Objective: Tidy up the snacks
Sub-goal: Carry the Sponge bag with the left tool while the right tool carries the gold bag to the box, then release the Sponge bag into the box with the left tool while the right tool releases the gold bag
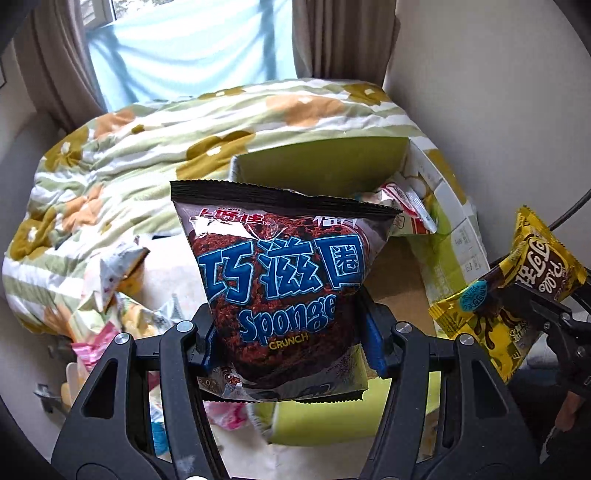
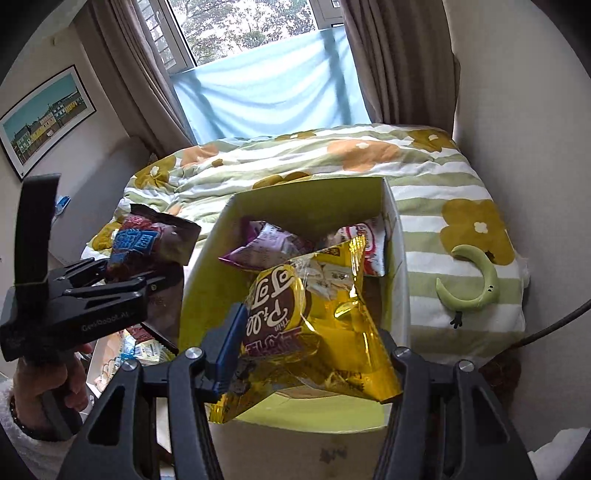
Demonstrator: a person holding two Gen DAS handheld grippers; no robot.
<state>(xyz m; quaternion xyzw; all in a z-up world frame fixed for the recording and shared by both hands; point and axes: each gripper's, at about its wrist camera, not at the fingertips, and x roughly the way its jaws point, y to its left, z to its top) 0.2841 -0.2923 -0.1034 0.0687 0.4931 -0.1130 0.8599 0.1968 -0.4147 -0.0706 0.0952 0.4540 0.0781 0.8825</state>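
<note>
Floral bedding point(image 2: 332, 158) covers the bed below a curtained window. At six o'clock in the left wrist view, the left gripper point(image 1: 288, 339) clamps a brown Sponge Crunch bag point(image 1: 280, 280). The right gripper point(image 2: 306, 350) pinches a yellow snack packet point(image 2: 314, 325) over the green-lined box point(image 2: 395, 236), which already holds packets.

Daylight fell through a window point(image 2: 236, 29) flanked by brown curtains point(image 2: 388, 66) onto a bed with a green-striped, flower-print quilt point(image 2: 332, 162); a framed townscape picture point(image 2: 44, 118) hung on the beige wall point(image 2: 107, 77).
</note>
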